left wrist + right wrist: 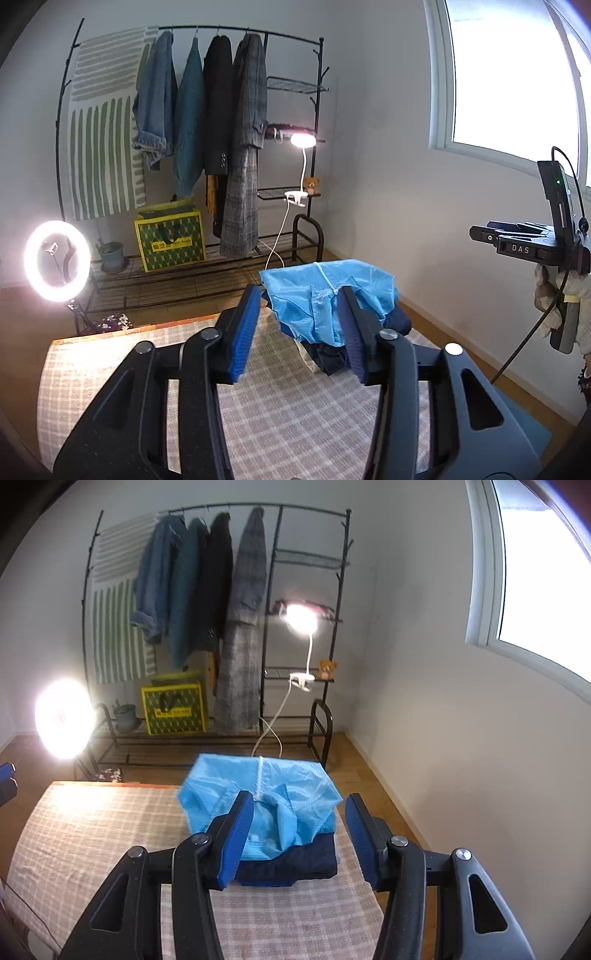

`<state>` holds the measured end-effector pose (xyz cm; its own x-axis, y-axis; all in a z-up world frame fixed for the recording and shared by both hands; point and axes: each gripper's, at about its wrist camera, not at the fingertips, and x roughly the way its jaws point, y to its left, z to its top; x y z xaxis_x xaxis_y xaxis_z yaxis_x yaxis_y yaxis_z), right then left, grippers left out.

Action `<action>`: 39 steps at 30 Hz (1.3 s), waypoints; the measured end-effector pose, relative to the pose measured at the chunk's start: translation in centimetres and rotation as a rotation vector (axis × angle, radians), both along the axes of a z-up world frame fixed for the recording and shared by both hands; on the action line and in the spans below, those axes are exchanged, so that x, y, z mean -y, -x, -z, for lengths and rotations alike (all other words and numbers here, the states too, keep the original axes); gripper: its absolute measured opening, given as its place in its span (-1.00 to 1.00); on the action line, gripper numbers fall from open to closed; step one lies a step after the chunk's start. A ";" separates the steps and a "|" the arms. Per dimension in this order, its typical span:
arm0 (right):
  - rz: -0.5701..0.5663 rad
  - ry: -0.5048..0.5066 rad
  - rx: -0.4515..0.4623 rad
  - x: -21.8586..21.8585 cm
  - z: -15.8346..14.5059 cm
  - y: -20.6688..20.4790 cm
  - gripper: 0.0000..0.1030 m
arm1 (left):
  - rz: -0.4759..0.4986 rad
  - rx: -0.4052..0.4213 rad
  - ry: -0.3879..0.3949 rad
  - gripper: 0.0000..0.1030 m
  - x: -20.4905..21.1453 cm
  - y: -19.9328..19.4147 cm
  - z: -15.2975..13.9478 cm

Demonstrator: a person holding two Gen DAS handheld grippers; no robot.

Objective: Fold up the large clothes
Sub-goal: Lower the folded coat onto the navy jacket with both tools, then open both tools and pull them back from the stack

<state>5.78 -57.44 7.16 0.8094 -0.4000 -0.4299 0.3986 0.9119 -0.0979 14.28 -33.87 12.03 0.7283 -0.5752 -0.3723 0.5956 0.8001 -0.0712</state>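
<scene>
A light blue garment (266,801) is lying folded on top of a dark navy garment (295,864), and this stack is sitting at the far right end of the checked cloth (92,834) covering the table, the end nearest the clothes rack (229,517). A white cord or tie is running across the top of the blue garment.

The left gripper (299,332) is hovering above the checked cloth, short of the stack, with its jaws standing apart and nothing between the blue pads; the stack is showing beyond and between the fingers, not gripped. The right gripper (299,838) is likewise released, its fingers spread wide on either side of the stack as seen from behind, pressing on nothing.

In the left wrist view, a gloved hand (561,306) is holding the right gripper's body at the right edge of the frame, well clear of the stack.

Beside the rack, a ring light (57,260) is glowing, and a clip lamp (301,622) is shining from the rack's shelf.
</scene>
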 end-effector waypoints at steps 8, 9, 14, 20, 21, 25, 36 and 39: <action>-0.032 0.004 0.038 -4.5 -1.0 3.8 0.06 | 0.011 0.033 -0.007 0.09 -2.6 4.3 -0.5; -0.040 -0.003 0.042 -5.0 -0.7 4.1 0.07 | 0.014 0.037 -0.011 0.23 -2.8 4.7 -0.3; -0.062 -0.022 0.073 -7.5 1.2 5.4 0.35 | 0.040 0.037 -0.039 0.53 -3.5 6.3 1.7; -0.049 0.010 0.114 -10.7 4.0 5.2 0.73 | 0.052 -0.013 -0.068 0.74 -4.5 6.7 6.0; -0.046 0.012 0.124 -11.2 4.5 5.1 0.81 | 0.053 -0.023 -0.070 0.78 -4.7 6.8 6.8; -0.049 0.006 0.144 -12.9 6.1 4.2 1.00 | 0.033 -0.059 -0.035 0.90 -5.8 6.4 9.1; -0.052 -0.084 0.147 -14.6 11.9 0.4 1.00 | -0.090 -0.074 -0.060 1.00 -7.8 4.0 13.6; -0.029 -0.098 0.136 -14.4 13.5 -0.6 1.00 | -0.102 -0.101 -0.078 1.00 -7.9 3.1 15.0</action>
<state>6.40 -43.00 -6.34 0.8734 -0.3376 -0.3510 0.3758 0.9256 0.0449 11.20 -26.01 -2.95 0.7380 -0.4669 -0.4872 0.5039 0.8615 -0.0623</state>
